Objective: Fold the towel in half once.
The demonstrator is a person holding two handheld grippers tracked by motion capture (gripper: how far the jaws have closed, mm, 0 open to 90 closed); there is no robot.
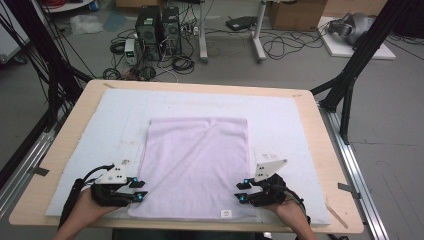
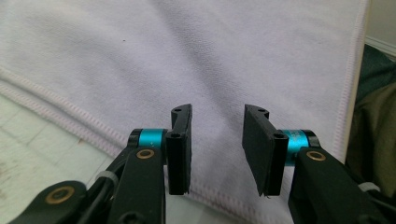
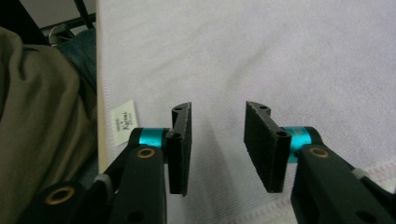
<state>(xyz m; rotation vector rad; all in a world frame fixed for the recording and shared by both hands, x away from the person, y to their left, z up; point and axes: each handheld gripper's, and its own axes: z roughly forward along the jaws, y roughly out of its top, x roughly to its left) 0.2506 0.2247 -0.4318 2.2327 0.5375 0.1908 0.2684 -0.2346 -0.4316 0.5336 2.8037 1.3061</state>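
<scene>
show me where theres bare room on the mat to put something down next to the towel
Bare white mat lies left of the lilac towel, right of it, and in a wide strip beyond its far edge. The near corners are crowded by the left gripper and right gripper.

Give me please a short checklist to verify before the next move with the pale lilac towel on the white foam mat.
1. Pale lilac terry towel lies flat on the white foam mat: ok, only soft creases.
2. Left gripper jaws open, nothing between the pads: ok; the towel lies under them in the left gripper view.
3. Right gripper jaws open, nothing held: ok.
4. Both grippers stand at the towel's near side edges, level with each other: ok.
5. Small white label at the near hem stays free of the jaws: ok.
6. Towel's near hem fully on the mat: cannot tell.
</scene>
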